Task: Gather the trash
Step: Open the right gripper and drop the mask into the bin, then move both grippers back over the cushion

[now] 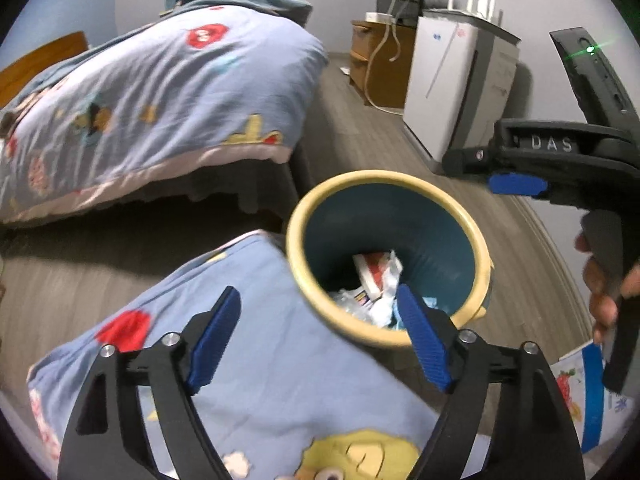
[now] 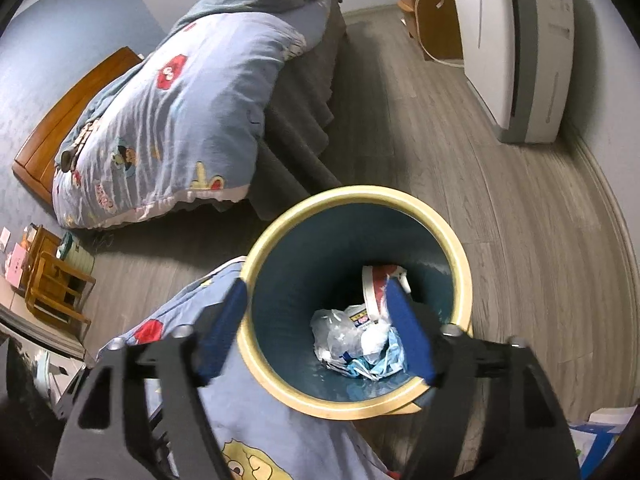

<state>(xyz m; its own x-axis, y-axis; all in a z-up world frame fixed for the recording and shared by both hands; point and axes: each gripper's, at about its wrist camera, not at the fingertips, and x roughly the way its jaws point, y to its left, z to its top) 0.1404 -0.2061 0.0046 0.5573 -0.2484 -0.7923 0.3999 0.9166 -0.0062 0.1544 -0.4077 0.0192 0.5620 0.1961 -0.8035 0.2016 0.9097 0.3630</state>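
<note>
A round bin with a cream rim [image 1: 304, 204] [image 2: 460, 256] and dark blue inside stands on the floor. Crumpled white, clear and blue trash [image 1: 380, 280] [image 2: 360, 340] lies at its bottom. My left gripper [image 1: 320, 336] is open and empty, low over the near rim of the bin and a blue quilt. My right gripper [image 2: 316, 328] is open and empty, above the bin's mouth. In the left wrist view the right gripper [image 1: 516, 184] shows at the right, held by a hand above the floor beyond the bin.
A bed with a blue cartoon quilt [image 1: 160, 92] [image 2: 168, 120] fills the left. A second quilt piece [image 1: 260, 380] [image 2: 260, 420] lies beside the bin. A white appliance [image 1: 452, 80] [image 2: 516, 40] and a wooden cabinet [image 1: 380, 64] stand by the far wall. Papers [image 1: 572, 392] lie at the right.
</note>
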